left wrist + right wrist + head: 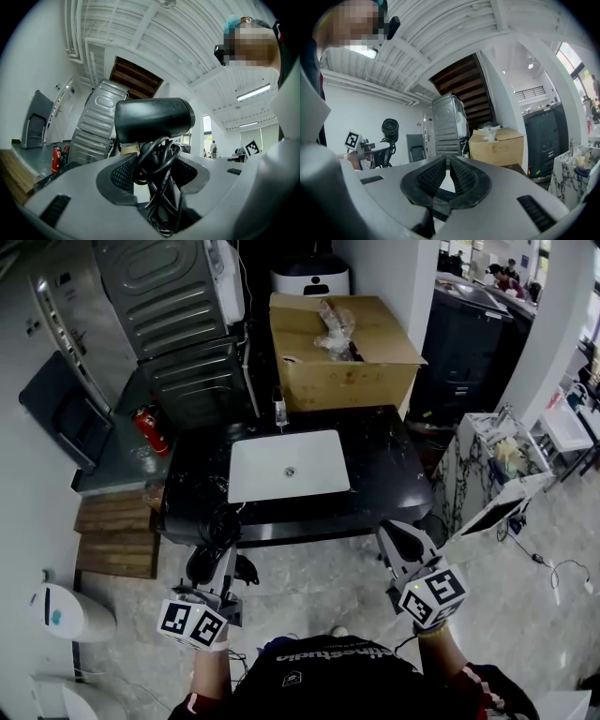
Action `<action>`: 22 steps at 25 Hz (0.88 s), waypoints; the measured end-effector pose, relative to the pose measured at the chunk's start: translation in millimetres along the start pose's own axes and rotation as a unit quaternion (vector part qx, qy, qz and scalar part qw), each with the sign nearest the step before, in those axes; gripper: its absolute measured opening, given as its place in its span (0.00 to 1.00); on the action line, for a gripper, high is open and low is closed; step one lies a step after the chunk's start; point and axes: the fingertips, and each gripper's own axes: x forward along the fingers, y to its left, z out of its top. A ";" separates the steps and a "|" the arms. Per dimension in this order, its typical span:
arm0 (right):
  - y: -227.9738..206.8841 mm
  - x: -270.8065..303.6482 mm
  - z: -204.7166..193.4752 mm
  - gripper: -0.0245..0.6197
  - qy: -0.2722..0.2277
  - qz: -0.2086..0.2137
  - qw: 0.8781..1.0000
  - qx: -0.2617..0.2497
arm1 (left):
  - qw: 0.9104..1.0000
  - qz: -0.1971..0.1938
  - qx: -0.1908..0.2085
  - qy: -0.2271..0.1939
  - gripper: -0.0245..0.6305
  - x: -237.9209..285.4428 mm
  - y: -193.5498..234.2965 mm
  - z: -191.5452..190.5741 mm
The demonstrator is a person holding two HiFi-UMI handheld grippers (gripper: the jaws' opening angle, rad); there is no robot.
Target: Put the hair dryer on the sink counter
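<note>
The person stands in front of the black sink counter (384, 474), which carries a white basin (289, 465) in its middle and a faucet (278, 409) at the back edge.

The hair dryer (221, 524) is not on the surface. It is in the air, in the left gripper (212, 559), and in the head view it shows at the front edge of the surface, near the front left corner. The left gripper view shows the left gripper (157, 171) with its jaws closed on the handle of the hair dryer (154, 119). The black barrel stands above the pads, lying across them. A black cord (161, 159) is wound around the handle and hangs down between the jaws.

The right gripper (403, 542) is held before the front right part of the surface, apart from it. In the right gripper view its jaws (447, 171) are narrow, with only a thin slit at the tips, and nothing is between them.

Behind the back edge of the surface stands a cardboard box (342, 352). To the left of the surface there is a red fire extinguisher (150, 427).
</note>
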 end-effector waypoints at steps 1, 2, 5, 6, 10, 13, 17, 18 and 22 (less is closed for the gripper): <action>-4.1 -3.4 -1.5 0.10 0.000 0.001 1.000 0.002 | 1.000 0.004 -0.002 0.001 0.37 0.4 -4.2 -0.8; -7.5 -6.9 -2.8 0.10 0.001 0.003 1.000 0.003 | 1.000 0.009 -0.004 0.001 0.37 0.6 -8.4 -1.3; -16.8 -17.3 -7.4 0.10 0.002 0.007 1.000 0.010 | 1.000 0.017 -0.003 0.004 0.37 1.0 -19.6 -3.3; -19.5 -19.1 -8.0 0.10 0.002 0.009 1.000 0.011 | 1.000 0.019 -0.003 0.005 0.37 1.3 -22.5 -3.6; -29.2 -17.9 -12.1 0.10 0.002 0.010 1.000 0.021 | 1.000 0.023 -0.002 0.012 0.37 4.0 -27.6 -6.4; -27.9 -9.1 -17.7 0.10 0.006 0.019 1.000 0.020 | 1.000 0.020 0.012 0.015 0.37 6.6 -22.8 -12.9; -28.3 6.8 -26.8 0.10 0.018 0.021 0.999 0.018 | 1.000 0.016 0.012 0.019 0.37 23.2 -11.7 -20.7; -29.9 11.7 -28.0 0.10 0.021 0.019 0.999 0.017 | 1.000 0.014 0.011 0.019 0.37 30.4 -7.4 -23.1; -45.4 35.4 -26.8 0.10 0.031 -0.002 0.999 0.013 | 1.000 -0.004 -0.003 0.017 0.37 66.9 12.1 -30.1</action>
